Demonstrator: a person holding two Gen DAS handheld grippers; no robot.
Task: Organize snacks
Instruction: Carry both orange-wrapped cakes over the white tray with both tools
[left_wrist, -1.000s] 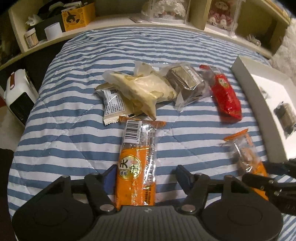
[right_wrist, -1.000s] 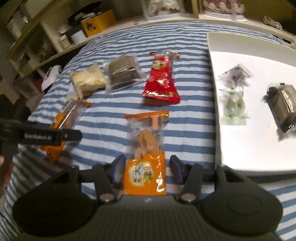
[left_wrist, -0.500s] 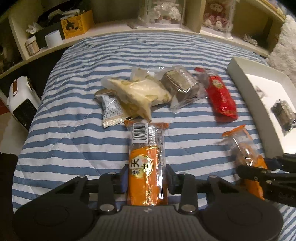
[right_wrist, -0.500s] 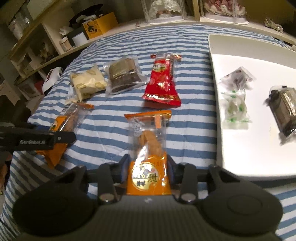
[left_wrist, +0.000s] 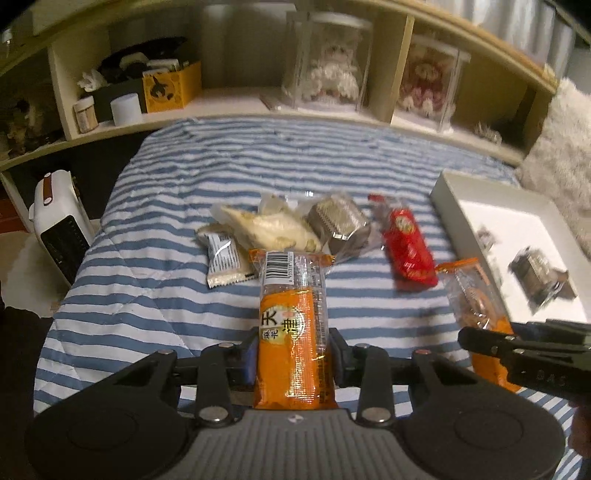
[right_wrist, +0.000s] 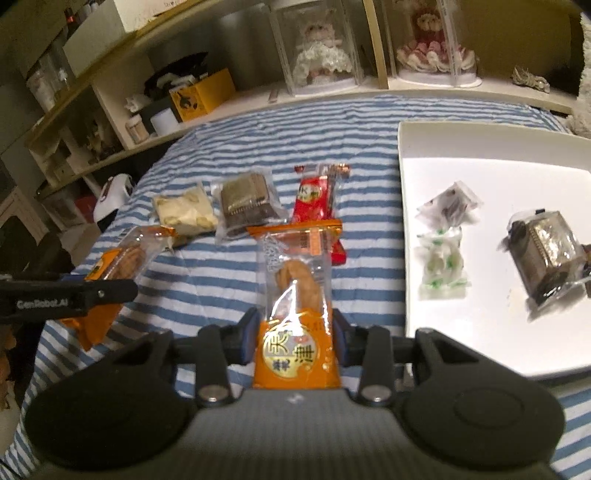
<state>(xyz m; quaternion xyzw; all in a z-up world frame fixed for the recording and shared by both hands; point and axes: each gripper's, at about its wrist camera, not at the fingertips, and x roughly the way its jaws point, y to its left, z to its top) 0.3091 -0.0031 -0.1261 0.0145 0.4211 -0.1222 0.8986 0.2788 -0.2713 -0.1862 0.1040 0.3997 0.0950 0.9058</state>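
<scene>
Left gripper (left_wrist: 291, 349) is clamped on an orange snack packet (left_wrist: 291, 332), barcode end pointing far, held above the striped bedspread (left_wrist: 155, 258). Right gripper (right_wrist: 295, 338) grips a second orange packet (right_wrist: 297, 314) the same way. Only the left wrist view shows a small white packet (left_wrist: 225, 262) beside the pale snack bag (left_wrist: 273, 230). Only the right wrist view shows clearly the white tray (right_wrist: 491, 162), at right, holding three wrapped snacks.

Both wrist cams low, close, facing fwd over striped bed (left_wrist: 155, 280), shared snack pile (right_wrist: 243, 201).
</scene>
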